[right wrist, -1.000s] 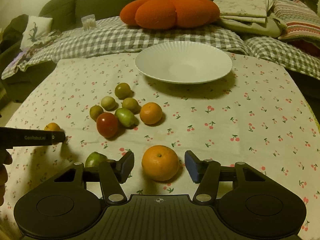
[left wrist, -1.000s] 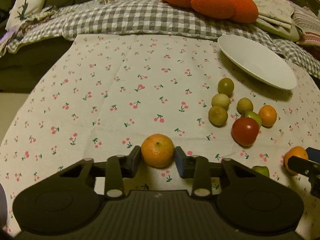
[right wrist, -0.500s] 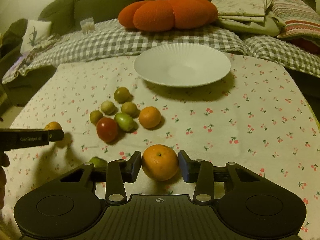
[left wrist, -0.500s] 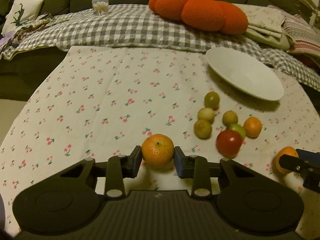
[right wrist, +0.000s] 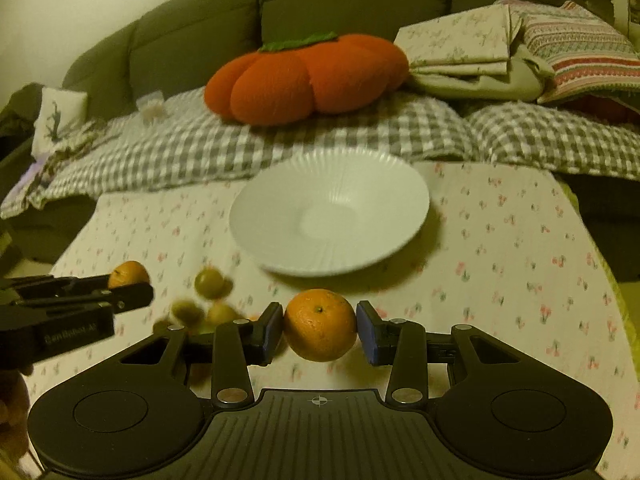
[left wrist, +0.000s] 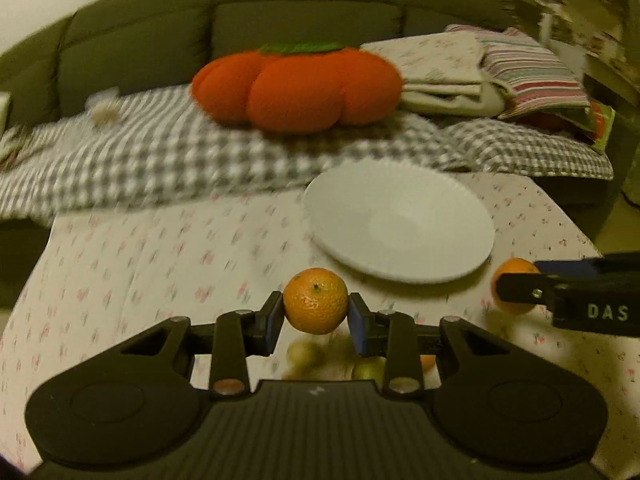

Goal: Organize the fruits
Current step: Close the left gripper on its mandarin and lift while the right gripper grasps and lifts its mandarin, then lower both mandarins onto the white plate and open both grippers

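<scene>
Both grippers loaded, both lifted off the cloth, both aimed at the same target.

Left gripper: blue pads pressed onto a round orange mandarin, stem dimple facing the camera. Fruit is roughly spherical, so no long axis to worry about. Right gripper: clamped the same way on a second, slightly larger orange citrus.

Key relation: the white ribbed ceramic plate sits straight ahead of and below the right gripper's fruit, its near rim just beyond the fruit. From the left wrist view the same plate lies ahead and to the right, so the left load needs a rightward component to reach it. My read: right hand is better lined up and probably goes first.

Clearance: in the left view the right gripper's finger comes in from the right edge, near the plate's near-right rim. Both tools converge on one plate; collision risk if they release together. Stagger the drops.

Remaining fruit: small yellow-green round fruits are on the cherry-print tablecloth, left of and below the right gripper, between the two tools. Heavy motion blur there, so count and type are unclear.

Plate holds nothing yet. Judgement: task early, first two pieces in transit.

Round fruit may roll on the shallow dish; release low, near centre.
</scene>
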### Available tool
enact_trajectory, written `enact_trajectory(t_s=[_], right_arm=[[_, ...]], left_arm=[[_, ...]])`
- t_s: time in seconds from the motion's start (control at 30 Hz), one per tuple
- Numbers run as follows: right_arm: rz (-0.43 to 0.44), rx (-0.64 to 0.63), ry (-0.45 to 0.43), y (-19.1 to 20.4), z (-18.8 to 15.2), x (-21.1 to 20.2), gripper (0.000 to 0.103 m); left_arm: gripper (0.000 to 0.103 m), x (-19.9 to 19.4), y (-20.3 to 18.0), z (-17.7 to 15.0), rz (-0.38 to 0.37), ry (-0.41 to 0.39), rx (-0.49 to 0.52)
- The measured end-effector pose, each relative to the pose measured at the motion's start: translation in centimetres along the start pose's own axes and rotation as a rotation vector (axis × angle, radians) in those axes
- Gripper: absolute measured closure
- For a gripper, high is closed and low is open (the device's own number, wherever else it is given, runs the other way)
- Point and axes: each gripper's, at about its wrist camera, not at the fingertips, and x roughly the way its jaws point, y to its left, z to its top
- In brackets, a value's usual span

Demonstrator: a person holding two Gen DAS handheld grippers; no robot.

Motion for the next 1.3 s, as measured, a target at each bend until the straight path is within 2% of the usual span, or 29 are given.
enact_trajectory(t_s=[0.1, 0.33, 0.57, 0.83, 0.9, 0.93, 0.97, 1.0, 1.07, 1.3], right_arm=[[-0.005, -0.010, -0.019, -0.4, 1.3, 0.9, 0.064], [-0.035, -0.035, -0.032, -1.3, 3.3, 4.3, 0.064], [-0.049, -0.070, -0.030, -1.4, 3.7, 6.6, 0.064], [-0.043, -0.078, -0.042, -1.8, 3.8, 7.5, 0.063], [-0.042, -0.077, -0.043, -1.8, 3.8, 7.5, 0.062], [-0.041, -0.076, -0.043, -1.8, 3.8, 7.6, 0.062], [-0.038, -0.074, -0.045, -1.8, 3.8, 7.5, 0.059], [-0.037, -0.069, -0.051, -1.8, 3.9, 7.3, 0.052], [-0.041, -0.048, -0.068, -1.9, 4.0, 6.9, 0.038], [-0.036, 0.065, -0.123, -3.7, 5.2, 4.5, 0.036]], left_arm=[[0.070, 1.5, -0.9, 1.0, -0.020, -0.036, 0.035], [0.070, 5.2, -1.9, 2.0, -0.053, -0.042, 0.085], [0.070, 8.1, -2.9, 2.2, -0.082, -0.040, 0.132], [0.067, 9.6, -3.6, 1.9, -0.093, -0.031, 0.158], [0.058, 9.6, -3.8, 1.9, -0.092, -0.032, 0.171], [0.047, 9.5, -3.8, 1.9, -0.091, -0.034, 0.173], [0.039, 9.3, -3.8, 1.9, -0.085, -0.041, 0.172], [0.036, 9.1, -3.8, 1.9, -0.079, -0.049, 0.173], [0.035, 8.7, -3.7, 2.1, -0.073, -0.060, 0.179], [0.034, 6.9, -1.8, 2.7, -0.073, -0.050, 0.119]])
